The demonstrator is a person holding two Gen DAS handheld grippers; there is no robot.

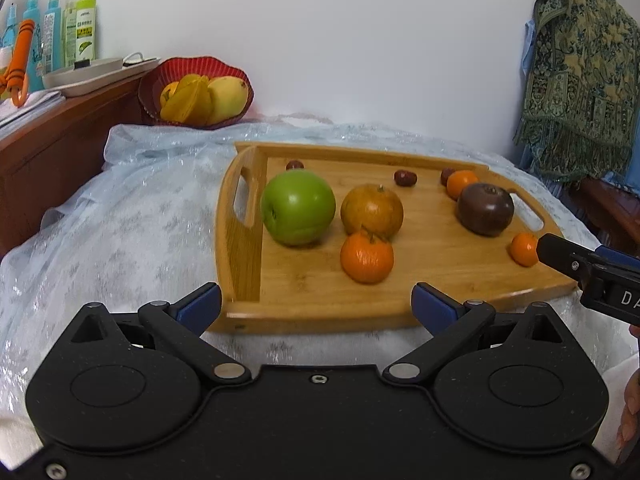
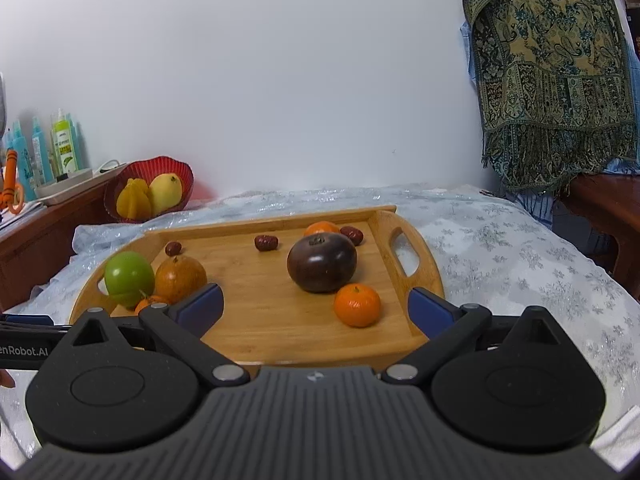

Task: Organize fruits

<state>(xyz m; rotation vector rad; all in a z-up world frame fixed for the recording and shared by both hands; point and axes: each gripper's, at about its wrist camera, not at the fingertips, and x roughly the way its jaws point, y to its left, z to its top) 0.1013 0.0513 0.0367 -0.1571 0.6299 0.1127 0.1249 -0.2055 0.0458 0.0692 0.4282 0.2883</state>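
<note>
A wooden tray [image 1: 440,292] [image 2: 260,320] lies on the covered table. On it are a green apple [image 1: 298,208] [image 2: 129,278], a brownish orange fruit [image 1: 372,210] [image 2: 180,278], a dark purple fruit [image 1: 485,209] [image 2: 322,263], small tangerines [image 1: 367,257] [image 2: 357,305] and small red dates [image 1: 405,178] [image 2: 266,242]. My left gripper [image 1: 316,306] is open and empty at the tray's near edge. My right gripper [image 2: 316,308] is open and empty, its fingers on either side of the near right tangerine and just short of it. Its finger [image 1: 560,254] shows in the left wrist view.
A red basket [image 1: 196,92] [image 2: 150,188] with yellow fruit stands at the back left. A wooden cabinet [image 1: 60,148] with bottles [image 1: 80,28] and a dish is to the left. A patterned cloth [image 1: 580,80] [image 2: 552,80] hangs at the right.
</note>
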